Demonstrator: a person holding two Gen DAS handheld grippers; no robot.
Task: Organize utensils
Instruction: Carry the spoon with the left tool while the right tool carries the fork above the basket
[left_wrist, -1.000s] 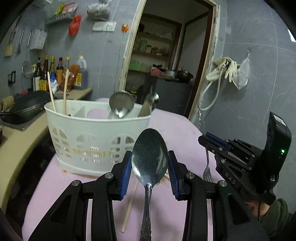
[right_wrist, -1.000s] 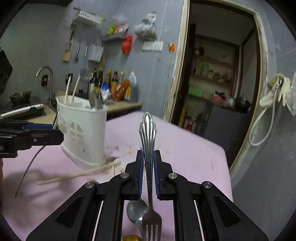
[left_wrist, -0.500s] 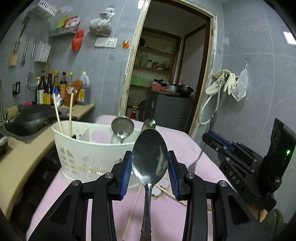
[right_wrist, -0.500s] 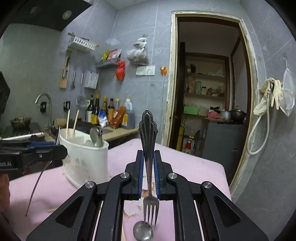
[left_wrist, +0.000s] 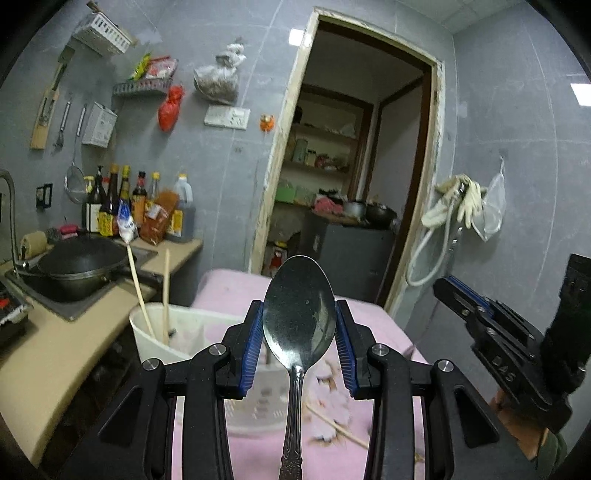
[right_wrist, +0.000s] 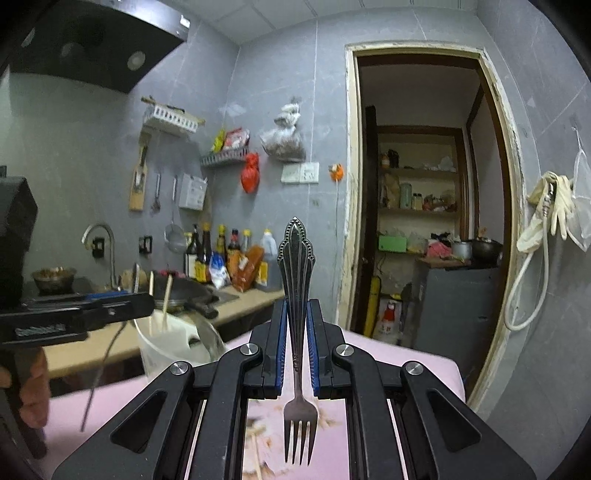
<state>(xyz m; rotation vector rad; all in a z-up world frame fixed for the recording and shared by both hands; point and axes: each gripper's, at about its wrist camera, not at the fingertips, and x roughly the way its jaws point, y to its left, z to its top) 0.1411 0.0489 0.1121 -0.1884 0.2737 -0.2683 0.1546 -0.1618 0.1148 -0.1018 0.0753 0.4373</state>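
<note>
My left gripper (left_wrist: 299, 332) is shut on a steel spoon (left_wrist: 298, 314), bowl up between the blue pads and handle hanging down. Behind and below it stands the white utensil holder (left_wrist: 157, 338) with chopsticks (left_wrist: 142, 291) in its left end. My right gripper (right_wrist: 295, 345) is shut on a fork (right_wrist: 295, 280), ornate handle up and tines pointing down over the pink table (right_wrist: 410, 363). From the right wrist view the holder (right_wrist: 171, 345) sits low at left, behind the left gripper (right_wrist: 142, 301). The right gripper (left_wrist: 443, 290) shows at the right of the left wrist view.
A loose chopstick (left_wrist: 336, 424) lies on the pink cloth (left_wrist: 229, 280). Left of the table runs a counter (left_wrist: 55, 354) with a black wok (left_wrist: 79, 267), a sink tap and bottles (left_wrist: 125, 199). An open doorway (left_wrist: 354, 184) is ahead; a hose and gloves (left_wrist: 458, 206) hang on the right wall.
Both grippers have risen with their utensils and tilted up, so the holder and table have dropped lower in both views. The grips have not changed.
</note>
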